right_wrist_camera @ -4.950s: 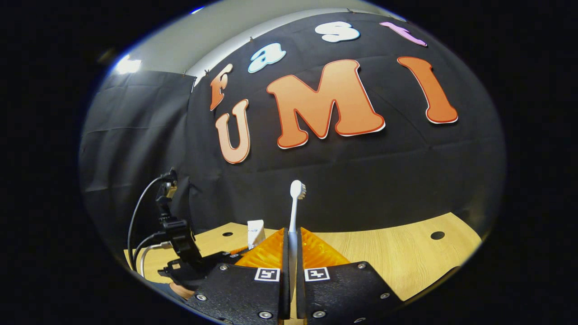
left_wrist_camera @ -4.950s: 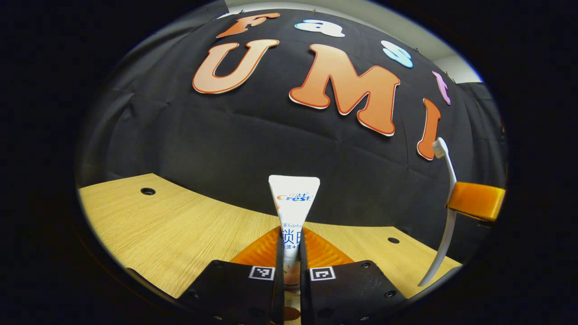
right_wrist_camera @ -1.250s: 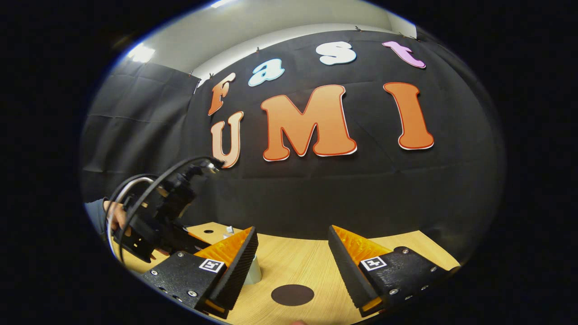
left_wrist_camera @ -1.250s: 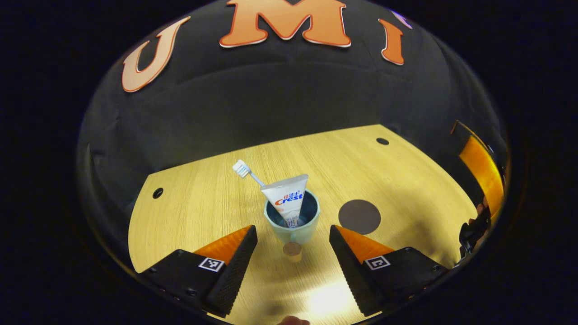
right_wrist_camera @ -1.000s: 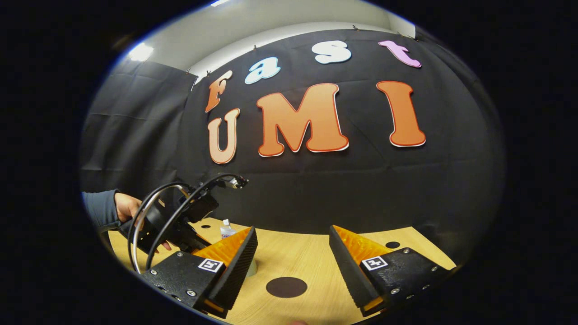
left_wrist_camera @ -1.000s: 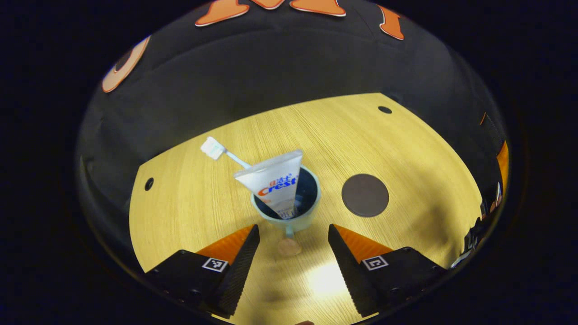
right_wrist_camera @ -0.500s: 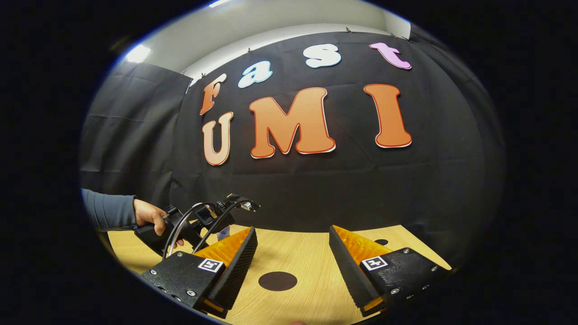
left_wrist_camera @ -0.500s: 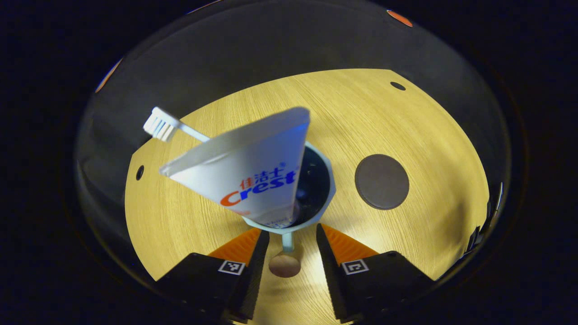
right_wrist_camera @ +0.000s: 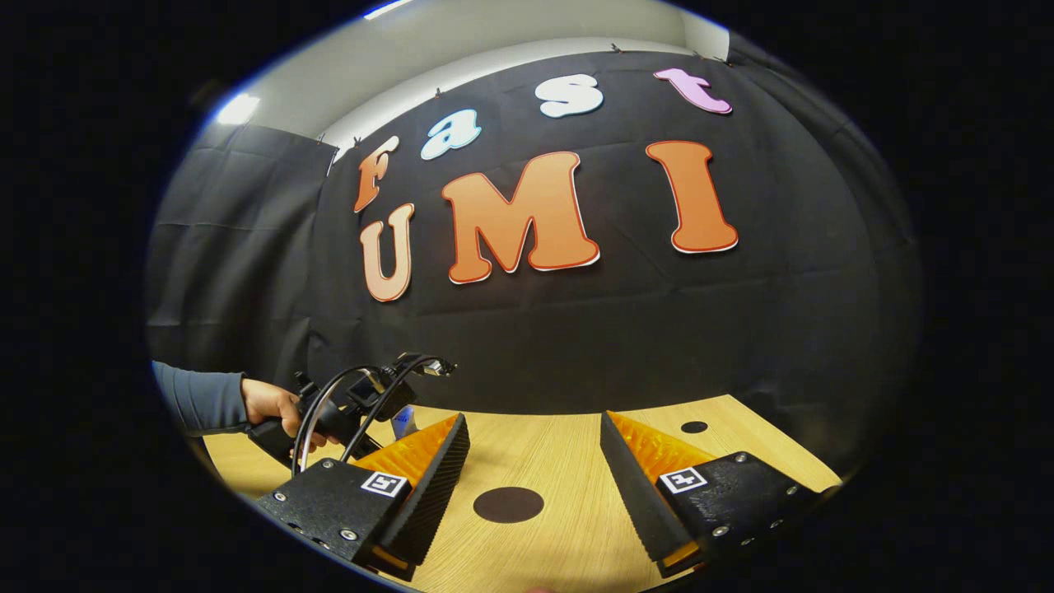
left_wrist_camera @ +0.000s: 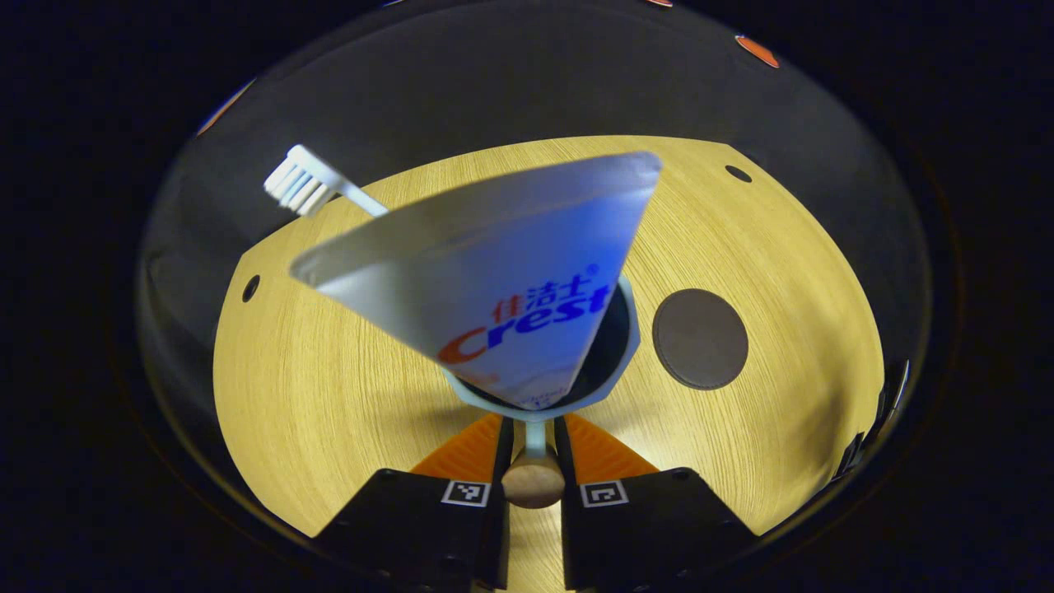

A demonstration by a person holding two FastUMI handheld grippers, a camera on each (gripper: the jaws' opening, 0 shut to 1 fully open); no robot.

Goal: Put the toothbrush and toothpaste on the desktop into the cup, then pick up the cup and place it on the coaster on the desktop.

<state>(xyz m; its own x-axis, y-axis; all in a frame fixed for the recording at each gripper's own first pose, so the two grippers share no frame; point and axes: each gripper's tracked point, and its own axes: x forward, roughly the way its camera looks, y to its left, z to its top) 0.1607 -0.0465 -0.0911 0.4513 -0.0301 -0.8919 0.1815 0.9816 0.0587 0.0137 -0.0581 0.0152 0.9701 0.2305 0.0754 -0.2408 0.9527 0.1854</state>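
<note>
A pale teal cup (left_wrist_camera: 627,346) stands on the wooden desk, seen from above in the left gripper view. A white toothpaste tube (left_wrist_camera: 510,280) leans out of it. A white toothbrush (left_wrist_camera: 298,183) sticks out behind the tube, bristles to the upper left. My left gripper (left_wrist_camera: 533,424) is shut on the cup's handle (left_wrist_camera: 533,484), which ends in a wooden knob. The dark round coaster (left_wrist_camera: 700,338) lies just right of the cup. In the right gripper view my right gripper (right_wrist_camera: 531,461) stands open above the desk with the coaster (right_wrist_camera: 508,504) between its fingers.
In the right gripper view a hand (right_wrist_camera: 268,405) in a blue-grey sleeve holds the left gripper (right_wrist_camera: 362,403), with looping cables, at the left. The desk (left_wrist_camera: 329,395) has small round holes (left_wrist_camera: 250,288) near its corners, and black cloth backs it.
The left gripper came down close to the cup and its fingers closed from wide open onto the handle. The right gripper stayed open and hardly moved.
</note>
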